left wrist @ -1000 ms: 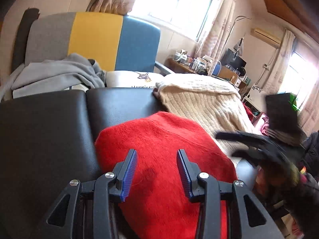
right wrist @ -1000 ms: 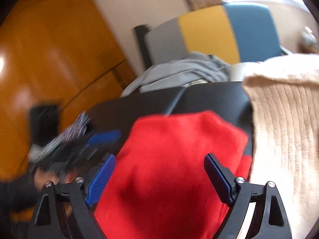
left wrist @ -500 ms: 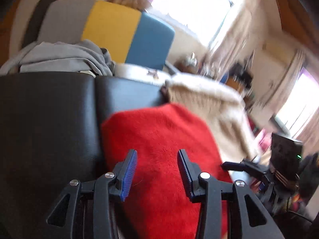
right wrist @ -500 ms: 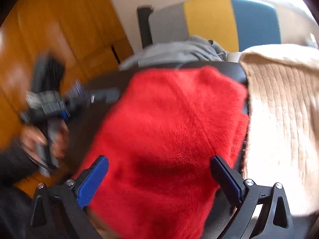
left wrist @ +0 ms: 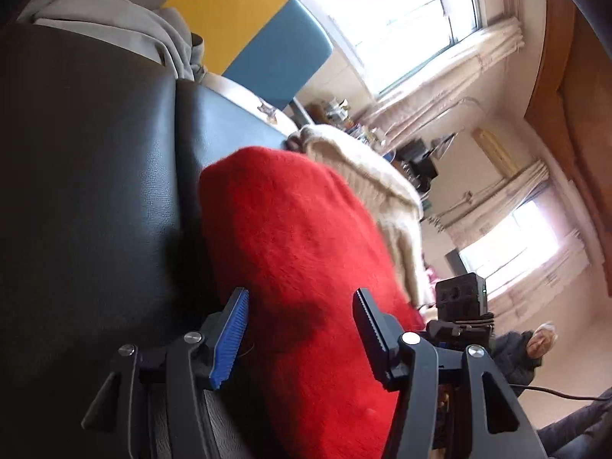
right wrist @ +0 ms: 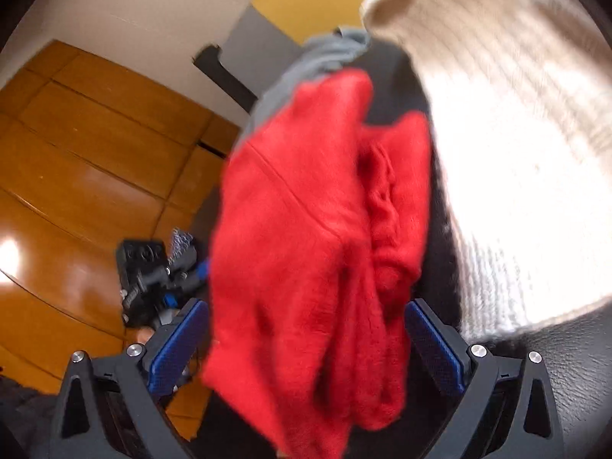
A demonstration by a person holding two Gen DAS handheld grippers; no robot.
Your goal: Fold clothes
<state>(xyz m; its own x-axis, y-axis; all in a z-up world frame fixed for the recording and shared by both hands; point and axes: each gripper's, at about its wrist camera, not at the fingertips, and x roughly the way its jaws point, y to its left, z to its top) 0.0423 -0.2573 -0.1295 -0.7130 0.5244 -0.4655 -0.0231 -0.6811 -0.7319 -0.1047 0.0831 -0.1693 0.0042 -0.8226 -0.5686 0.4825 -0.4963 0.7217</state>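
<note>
Both tongs stood over the fuzzy red knitted sweater (left wrist: 302, 252), which lay bunched on the black leather-look seat cushion (left wrist: 88, 191), beside the cream ribbed knit garment (left wrist: 367, 176) at the cushion's right side.

Left tongs (left wrist: 300, 329): I had the jaws parted about halfway, with nothing gripped. The red sweater ran straight ahead from between the blue-padded fingers (left wrist: 229, 338) toward the cushion's far edge, so its long axis lay along my line of approach. The left finger sat at the sweater's left border, where bare cushion began.

Right tongs (right wrist: 306, 348): jaws spread wide, gripping nothing that I could make out, though this view was blurred. Here the red sweater (right wrist: 306, 229) showed as a rumpled, doubled mass with a seam line and a folded lobe on its right, filling the gap between the fingers and reaching away toward the grey cloth (right wrist: 321, 53) at the cushion's far end. The left tongs (right wrist: 160, 275) appeared beyond the sweater's left border.

Judgement: the near end of the sweater lay between both pairs of fingers, so either could close on it. The right tongs appeared closer to the fabric and better set over the folded lobe; the left was better placed for the left border.
</note>
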